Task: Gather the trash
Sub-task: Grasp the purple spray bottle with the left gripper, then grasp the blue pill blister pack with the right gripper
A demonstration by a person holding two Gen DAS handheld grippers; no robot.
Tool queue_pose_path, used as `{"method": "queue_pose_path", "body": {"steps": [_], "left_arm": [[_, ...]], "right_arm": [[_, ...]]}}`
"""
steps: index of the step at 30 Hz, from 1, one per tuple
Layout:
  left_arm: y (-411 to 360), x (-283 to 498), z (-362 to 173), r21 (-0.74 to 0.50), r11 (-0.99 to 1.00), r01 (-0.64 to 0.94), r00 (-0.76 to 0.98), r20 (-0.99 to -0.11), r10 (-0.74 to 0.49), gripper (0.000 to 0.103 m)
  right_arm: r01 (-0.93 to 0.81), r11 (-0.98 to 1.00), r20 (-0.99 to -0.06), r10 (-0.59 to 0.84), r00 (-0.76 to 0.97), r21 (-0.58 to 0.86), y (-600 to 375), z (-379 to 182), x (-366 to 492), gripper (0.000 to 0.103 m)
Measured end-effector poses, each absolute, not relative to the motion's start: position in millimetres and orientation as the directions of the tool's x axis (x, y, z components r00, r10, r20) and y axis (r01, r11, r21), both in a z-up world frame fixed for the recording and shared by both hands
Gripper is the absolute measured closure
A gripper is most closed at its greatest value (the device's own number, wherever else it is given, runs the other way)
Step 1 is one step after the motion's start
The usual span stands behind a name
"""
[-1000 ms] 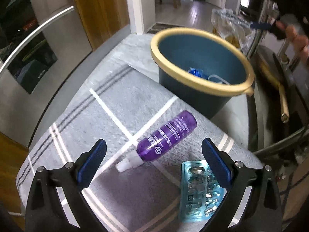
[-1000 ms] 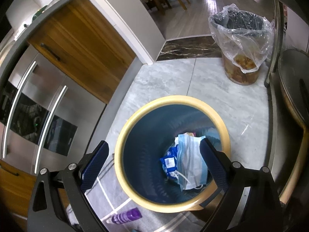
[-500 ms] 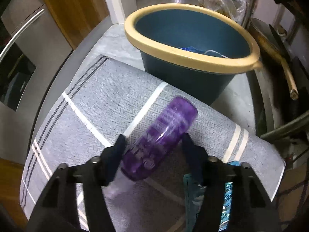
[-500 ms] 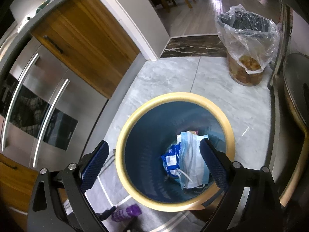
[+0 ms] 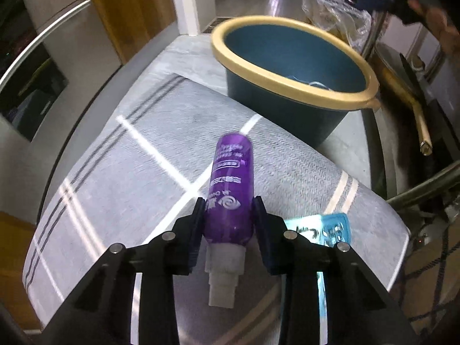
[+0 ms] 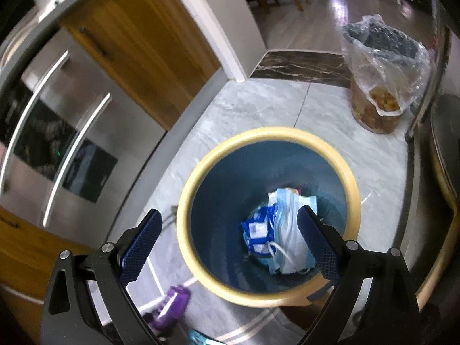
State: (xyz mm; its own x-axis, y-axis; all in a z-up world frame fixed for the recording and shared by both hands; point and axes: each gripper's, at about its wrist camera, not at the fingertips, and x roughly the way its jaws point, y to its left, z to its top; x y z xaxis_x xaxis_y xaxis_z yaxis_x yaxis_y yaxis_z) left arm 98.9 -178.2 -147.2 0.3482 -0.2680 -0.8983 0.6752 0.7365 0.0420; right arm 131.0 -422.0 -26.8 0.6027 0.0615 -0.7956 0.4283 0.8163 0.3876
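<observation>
My left gripper (image 5: 229,210) is shut on a purple spray bottle (image 5: 230,189), white nozzle towards the camera, held above a grey striped mat (image 5: 129,166). The bottle also shows in the right wrist view (image 6: 169,307). A blue blister pack (image 5: 330,227) lies on the mat to the right of the fingers. A dark blue bin with a yellow rim (image 5: 290,92) stands beyond the mat. My right gripper (image 6: 230,244) is open and empty above that bin (image 6: 184,201), which holds a face mask (image 6: 290,230) and blue wrappers (image 6: 256,233).
A steel fridge (image 6: 51,132) and wooden doors (image 6: 143,43) stand to the left. A plastic-lined bin with food scraps (image 6: 379,80) stands on the tiled floor behind. A brass-coloured handle (image 5: 414,106) and dark metal items lie to the right.
My left gripper closed on the purple bottle and lifted it off the mat, turning it to point at the bin. My right gripper stayed open over the bin, shifting slightly.
</observation>
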Motion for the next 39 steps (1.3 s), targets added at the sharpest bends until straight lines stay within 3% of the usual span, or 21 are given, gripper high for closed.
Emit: {"method": "queue_pose_path", "body": {"steps": [12,20,23,25,39], "left_arm": [[-94,75,-144,0.066,0.840,0.539,0.333,-0.932,-0.141,0.071],[-68,73,-157,0.060,0.864,0.499,0.296,-0.949,-0.105,0.071],[-64,75,-151,0.041,0.869,0.494,0.315,-0.939,-0.135,0.066],[-60,76,-148,0.030,0.875,0.483,0.330,-0.932,-0.150,0.053],[-60,78,-161,0.020,0.862,0.506,0.302,-0.941,-0.155,0.052]], "right_arm": [[0.366,0.859,-0.864,0.155,0.479,0.358,-326,-36,97,0.008],[0.443,0.861,-0.932,0.090,0.351,0.250,-297,-73,64,0.008],[0.451,0.860,-0.945,0.099,0.312,0.239,-286,-86,57,0.008],[0.441,0.868,-0.954,0.111,0.277,0.229,-277,-98,55,0.009],[0.409,0.902,-0.991,0.123,0.057,0.135,-229,-155,73,0.016]]}}
